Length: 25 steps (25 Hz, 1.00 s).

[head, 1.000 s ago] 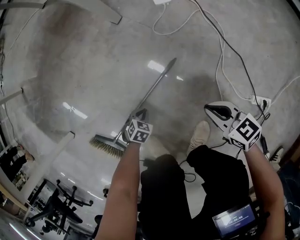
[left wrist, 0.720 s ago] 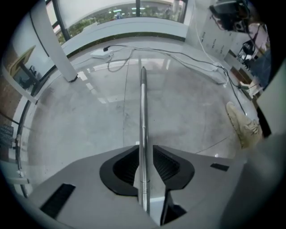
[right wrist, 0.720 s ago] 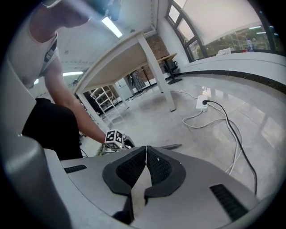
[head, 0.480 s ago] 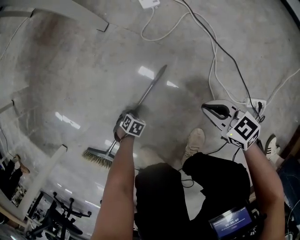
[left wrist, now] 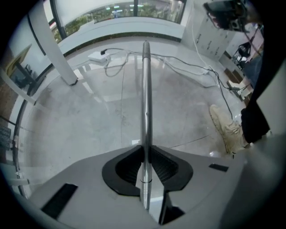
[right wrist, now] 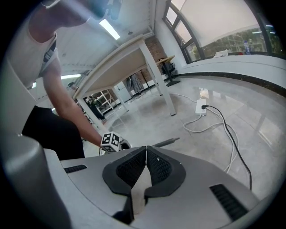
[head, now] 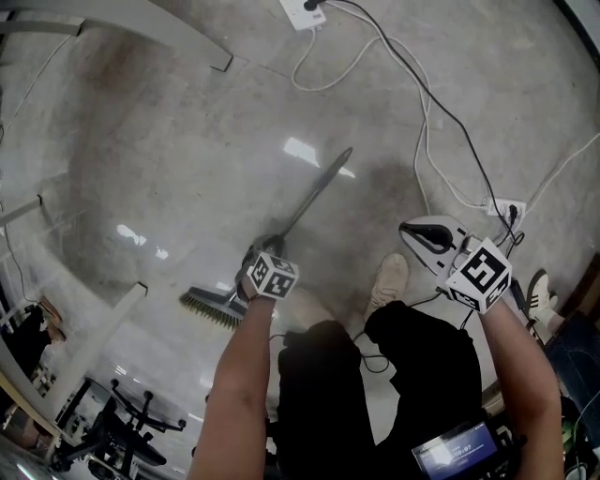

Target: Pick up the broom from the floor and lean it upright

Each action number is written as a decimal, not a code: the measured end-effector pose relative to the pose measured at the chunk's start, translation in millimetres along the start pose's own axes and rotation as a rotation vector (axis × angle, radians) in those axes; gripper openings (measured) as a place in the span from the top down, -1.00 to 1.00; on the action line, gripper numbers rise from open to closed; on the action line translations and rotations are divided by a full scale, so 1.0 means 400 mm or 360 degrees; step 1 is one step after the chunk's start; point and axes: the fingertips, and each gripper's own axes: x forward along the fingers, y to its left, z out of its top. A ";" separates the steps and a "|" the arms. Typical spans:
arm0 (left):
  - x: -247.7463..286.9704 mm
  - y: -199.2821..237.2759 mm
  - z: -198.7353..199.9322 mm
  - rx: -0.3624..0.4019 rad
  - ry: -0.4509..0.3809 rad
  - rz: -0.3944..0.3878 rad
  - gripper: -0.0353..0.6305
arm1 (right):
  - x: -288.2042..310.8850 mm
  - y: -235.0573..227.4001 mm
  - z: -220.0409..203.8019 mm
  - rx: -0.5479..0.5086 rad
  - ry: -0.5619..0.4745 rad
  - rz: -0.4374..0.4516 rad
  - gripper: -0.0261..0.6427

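The broom lies on the concrete floor, its thin metal handle (head: pixel 314 192) running up and right from the brush head (head: pixel 211 307). My left gripper (head: pixel 265 246) points straight down over the handle's lower part. In the left gripper view its jaws have just been closing and the pads press on the handle (left wrist: pixel 145 98) from both sides; my left gripper (left wrist: pixel 145 150) is shut on it. My right gripper (head: pixel 412 230) hovers to the right, away from the broom, shut and empty. In the right gripper view my right gripper (right wrist: pixel 146 150) looks toward the handle (right wrist: pixel 165 142).
White cables run from a power strip (head: pixel 303 11) at the top to a socket block (head: pixel 506 208) on the right. A table leg (head: pixel 187 42) stands at upper left. The person's shoe (head: pixel 389 278) rests right of the broom. Office chairs (head: pixel 112 422) stand at lower left.
The left gripper lifted a little up the handle away from the brush head, then came back down onto it. The broom has stayed on the floor. The right gripper has barely moved.
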 end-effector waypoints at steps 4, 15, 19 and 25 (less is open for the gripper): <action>-0.198 0.004 0.060 0.0016 -0.0275 0.0070 0.68 | -0.046 0.086 0.083 0.0001 -0.0020 0.0039 0.86; -0.701 0.103 0.097 -0.0387 -0.0650 0.0377 0.68 | -0.193 0.318 0.326 -0.0074 -0.0027 0.0195 0.86; -0.808 0.143 0.057 -0.0634 -0.0686 0.0480 0.68 | -0.218 0.376 0.389 -0.0117 0.0003 0.0257 0.86; -0.907 0.143 0.028 -0.1064 -0.0713 0.0585 0.68 | -0.275 0.413 0.475 -0.0199 0.0062 0.0384 0.86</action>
